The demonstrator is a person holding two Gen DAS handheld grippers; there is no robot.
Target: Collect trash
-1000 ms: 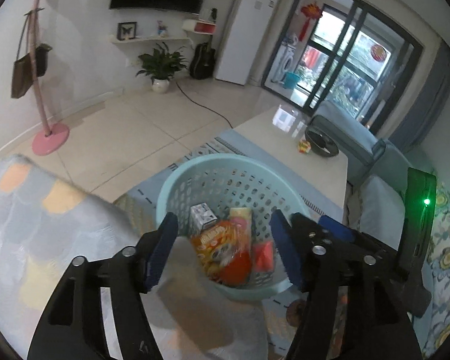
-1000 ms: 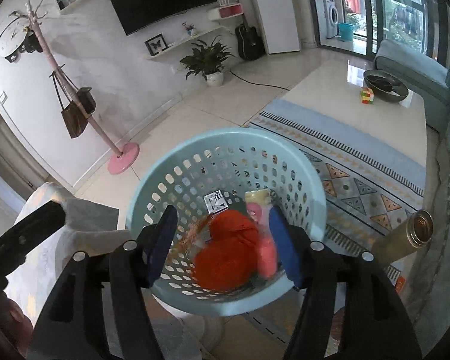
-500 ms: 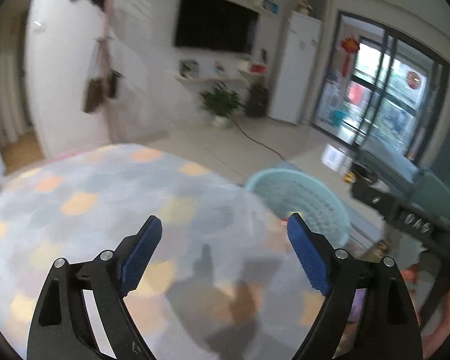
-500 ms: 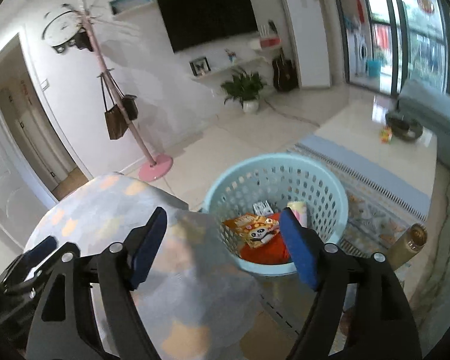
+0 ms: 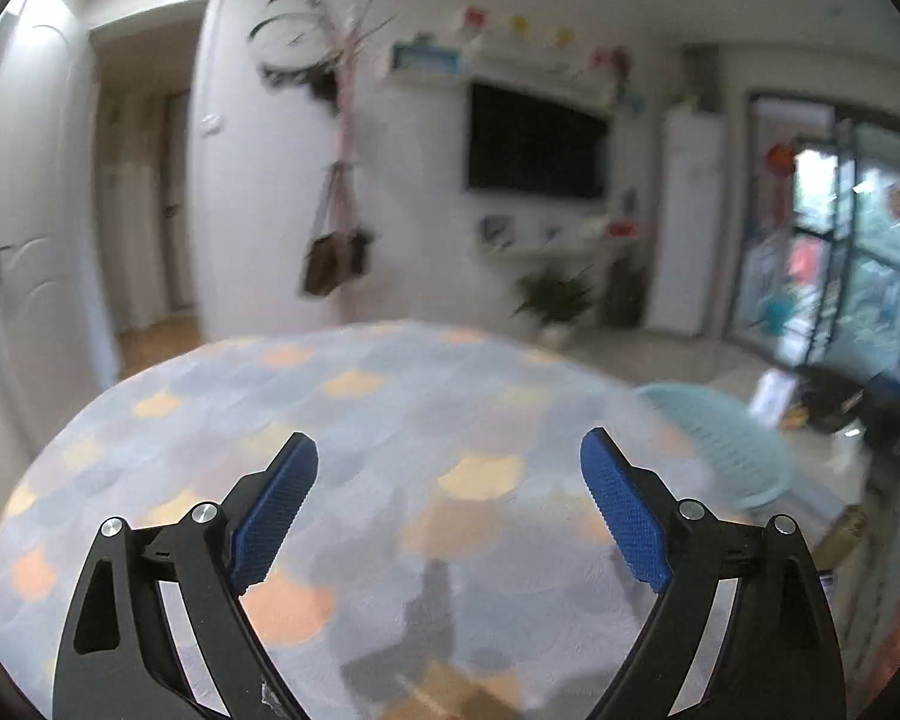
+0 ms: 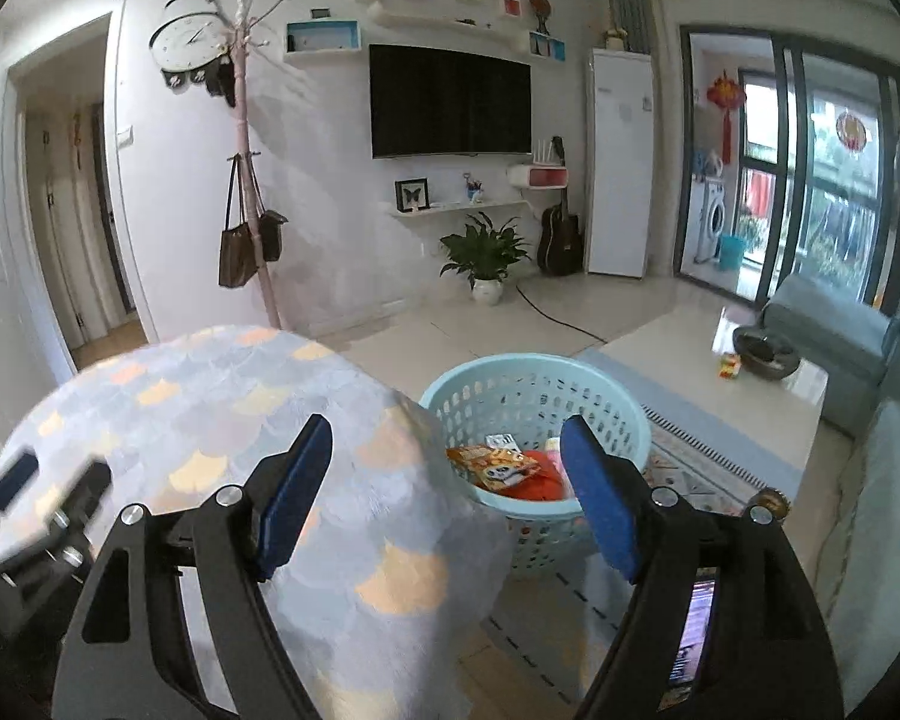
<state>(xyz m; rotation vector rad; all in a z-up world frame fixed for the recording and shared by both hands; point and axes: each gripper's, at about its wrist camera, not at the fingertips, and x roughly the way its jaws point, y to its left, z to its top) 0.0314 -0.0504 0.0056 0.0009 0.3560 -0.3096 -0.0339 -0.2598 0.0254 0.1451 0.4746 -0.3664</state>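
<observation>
1. Living room, pale tiled floor; a round table (image 6: 210, 420) draped in a scale-patterned cloth of grey, blue and orange fills the near ground in both views. Left wrist view is motion-blurred.
2. Left tool (image 5: 449, 492): blue-padded fingers (image 5: 276, 504) spread wide apart over the cloth, nothing between them. It also shows as a dark blurred shape at the lower left edge of the right wrist view.
3. Right tool (image 6: 447, 492): fingers (image 6: 597, 504) likewise wide apart, empty, held above the table's right edge, framing the cloth edge and the basket beyond.
4. Light blue perforated basket (image 6: 534, 378) stands on the floor just beside the table, to its right, on a patterned rug (image 6: 696, 468). In the left wrist view it shows only as a blurred rim (image 5: 720, 438) past the table edge.
5. Trash lies inside the basket: an orange snack packet (image 6: 495, 465) on top, something red (image 6: 540, 483) under it, a small white carton (image 6: 501, 439) behind, a pale pink item at the right, partly hidden by the right finger.
6. Further right: a low white coffee table (image 6: 690, 360) carrying a dark bowl (image 6: 765, 351) and a small coloured cube (image 6: 729, 365); grey sofa (image 6: 822, 324) behind.
7. Far wall: potted plant (image 6: 486, 255), guitar (image 6: 561, 240), pink coat stand (image 6: 249, 180) with bags, wall television (image 6: 450, 102), clock (image 6: 189, 39), white fridge (image 6: 621, 162).
</observation>
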